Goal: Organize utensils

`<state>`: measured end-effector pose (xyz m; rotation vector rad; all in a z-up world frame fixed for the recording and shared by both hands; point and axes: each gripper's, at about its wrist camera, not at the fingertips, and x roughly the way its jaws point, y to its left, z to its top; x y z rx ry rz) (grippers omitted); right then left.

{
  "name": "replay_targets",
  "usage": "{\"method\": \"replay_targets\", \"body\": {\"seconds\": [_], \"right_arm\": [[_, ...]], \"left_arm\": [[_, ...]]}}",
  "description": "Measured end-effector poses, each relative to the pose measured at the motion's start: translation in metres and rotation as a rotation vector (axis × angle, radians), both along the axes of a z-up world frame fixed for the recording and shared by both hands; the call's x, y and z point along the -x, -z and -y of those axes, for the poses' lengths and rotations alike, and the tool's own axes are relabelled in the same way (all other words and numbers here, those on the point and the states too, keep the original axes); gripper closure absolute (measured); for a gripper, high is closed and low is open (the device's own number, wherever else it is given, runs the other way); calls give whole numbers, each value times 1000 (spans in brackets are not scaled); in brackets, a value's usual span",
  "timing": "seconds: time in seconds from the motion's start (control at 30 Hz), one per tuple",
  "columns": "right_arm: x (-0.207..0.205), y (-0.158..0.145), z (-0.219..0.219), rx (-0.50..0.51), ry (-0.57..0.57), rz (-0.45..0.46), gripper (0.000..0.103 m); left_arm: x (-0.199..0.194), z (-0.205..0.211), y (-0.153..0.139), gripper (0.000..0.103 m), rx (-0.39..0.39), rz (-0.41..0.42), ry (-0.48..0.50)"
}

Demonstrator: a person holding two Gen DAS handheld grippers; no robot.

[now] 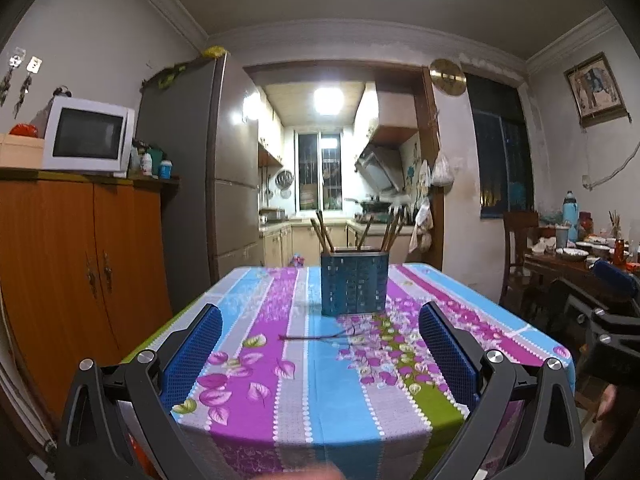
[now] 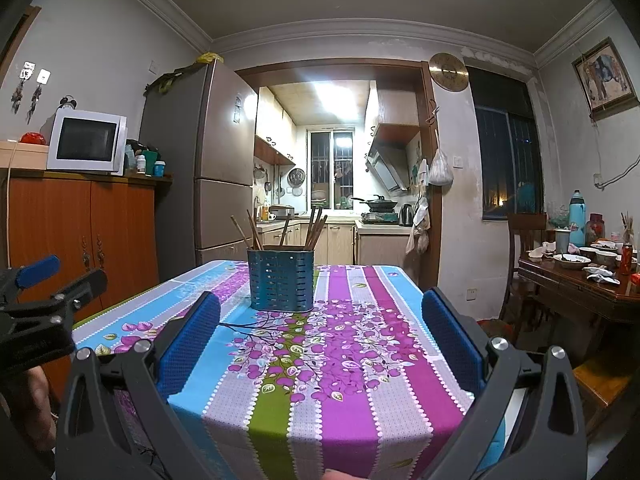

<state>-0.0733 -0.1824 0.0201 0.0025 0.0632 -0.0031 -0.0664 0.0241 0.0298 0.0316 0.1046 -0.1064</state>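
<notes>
A blue holder point(image 1: 354, 283) stands upright on the table point(image 1: 280, 360), near the far end & about in the middle. It has little slots in its sides. Brown chopsticks point(image 1: 362, 232) stick up out of it, tilted diff ways, some to the left, some to the right.

The left gripper point(image 1: 320, 344) is up over the near edge of the table. Its blue pads point(image 1: 192, 352) are wide apart w/ nothing between them. The holder is well in front of it, not touching.

The right gripper point(image 2: 320, 340) is the same: over the near edge, pads point(image 2: 452, 340) wide apart, holding nothing. In its view the holder point(image 2: 281, 280) sits a bit left of middle, w/ chopsticks point(image 2: 280, 228) poking up.

The table has a bright cloth w/ pink, blue, grey & green stripes & purple flowers.

Each gripper shows at the edge of the other's view, so they're side by side.

Far back is a kitchen w/ a window point(image 2: 331, 168). A fridge point(image 2: 200, 160) & a microwave point(image 2: 86, 142) are on the left.
</notes>
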Motion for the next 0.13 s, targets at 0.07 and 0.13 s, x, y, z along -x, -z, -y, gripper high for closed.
{"method": "replay_targets", "body": {"seconds": [0.07,0.13], "right_arm": [[0,0,0,2,1,-1,5],[-1,0,1,2,0,-10,5]], "left_arm": [[-2,0,1,5,5,-11,2],[-4,0,1,5,4,-14,-1]]}}
